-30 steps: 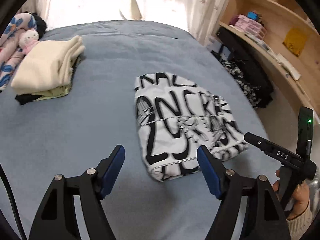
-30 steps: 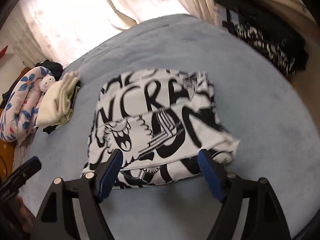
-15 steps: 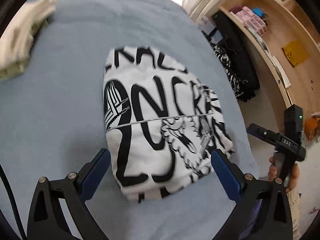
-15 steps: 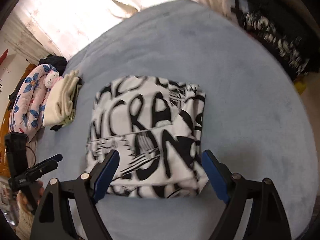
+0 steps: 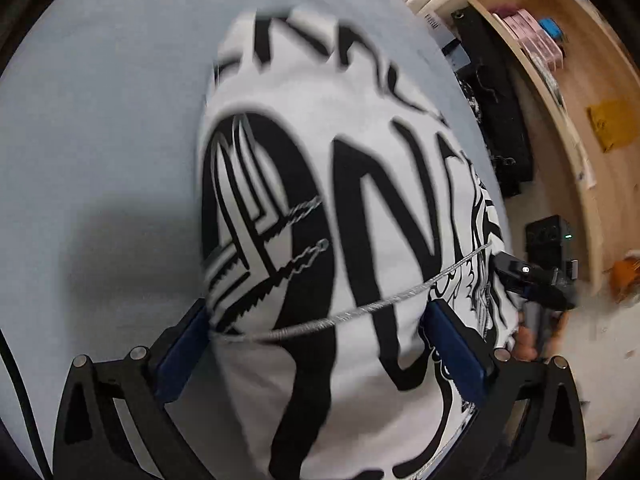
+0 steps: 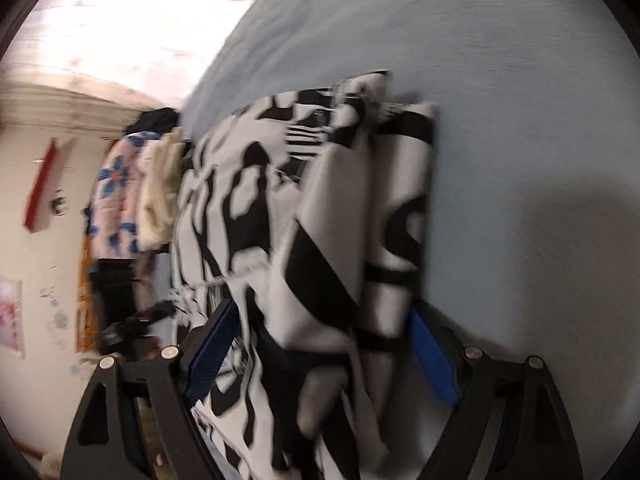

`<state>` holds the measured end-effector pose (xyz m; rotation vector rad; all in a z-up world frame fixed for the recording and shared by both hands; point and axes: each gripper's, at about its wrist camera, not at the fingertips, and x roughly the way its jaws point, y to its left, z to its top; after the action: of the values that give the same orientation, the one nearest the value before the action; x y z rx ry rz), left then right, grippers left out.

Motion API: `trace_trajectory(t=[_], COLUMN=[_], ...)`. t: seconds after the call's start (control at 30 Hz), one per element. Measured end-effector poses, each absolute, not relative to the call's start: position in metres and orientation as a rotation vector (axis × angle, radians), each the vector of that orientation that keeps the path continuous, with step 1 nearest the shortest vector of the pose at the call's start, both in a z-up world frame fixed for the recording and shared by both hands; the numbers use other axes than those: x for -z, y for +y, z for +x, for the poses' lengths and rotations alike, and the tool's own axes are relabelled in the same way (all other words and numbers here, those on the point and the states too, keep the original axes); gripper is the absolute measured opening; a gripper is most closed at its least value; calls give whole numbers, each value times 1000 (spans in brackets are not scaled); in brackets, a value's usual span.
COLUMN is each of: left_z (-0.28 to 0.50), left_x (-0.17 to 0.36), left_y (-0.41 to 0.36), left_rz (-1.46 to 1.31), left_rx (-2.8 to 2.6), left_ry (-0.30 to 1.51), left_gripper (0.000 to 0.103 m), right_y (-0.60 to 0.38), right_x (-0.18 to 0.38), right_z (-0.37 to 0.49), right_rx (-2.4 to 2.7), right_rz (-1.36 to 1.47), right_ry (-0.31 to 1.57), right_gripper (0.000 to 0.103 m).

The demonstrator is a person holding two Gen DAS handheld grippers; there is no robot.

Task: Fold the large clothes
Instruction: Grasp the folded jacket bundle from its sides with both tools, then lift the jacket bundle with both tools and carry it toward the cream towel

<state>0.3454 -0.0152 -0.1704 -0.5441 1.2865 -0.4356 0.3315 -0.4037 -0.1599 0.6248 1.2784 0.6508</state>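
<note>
- The folded garment [image 5: 340,208] lies on the bed [image 5: 100,120], and both grippers straddle its near edge.
- The left gripper [image 5: 320,344] has its jaws opening to full spread, with cloth between them and the pads just beside the edges; whether they press, you cannot tell from the blur.
- The right gripper [image 6: 320,356] has its jaws spread around the garment's layered corner [image 6: 384,220]; no firm pinch shows.
- To do this step well, take all layers together at each side and close evenly, or the fold will likely slip apart.
- The bed cover is plain blue, soft and bare around the garment.
- Beyond the garment's left side lies a stack of clothes [image 6: 160,196]; on its right, off the bed, stands a wooden shelf [image 5: 580,112].
</note>
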Motion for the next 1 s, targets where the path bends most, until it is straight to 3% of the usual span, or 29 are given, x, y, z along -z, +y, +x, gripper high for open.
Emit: trace_trajectory(t=[0.2, 0.4, 0.47, 0.67, 1.0], left_z=[351, 350, 346, 327, 246], left_x=[182, 178, 173, 137, 43], left_y=[-22, -20, -16, -15, 62], left_rz=[-580, -599, -586, -519, -451], left_rx=[509, 514, 478, 443, 480], left_ry=[1245, 1243, 1222, 1145, 1064], left_gripper=[103, 102, 96, 64, 62], right_y=[-377, -369, -364, -344, -272], right_x=[167, 163, 154, 113, 22], right_z=[351, 347, 342, 320, 243], right_rx=[-757, -753, -725, -588, -572], right_rz=[560, 532, 505, 407, 362], right_ry=[1246, 1188, 1176, 1155, 1067], right_gripper=[84, 59, 45, 28, 26])
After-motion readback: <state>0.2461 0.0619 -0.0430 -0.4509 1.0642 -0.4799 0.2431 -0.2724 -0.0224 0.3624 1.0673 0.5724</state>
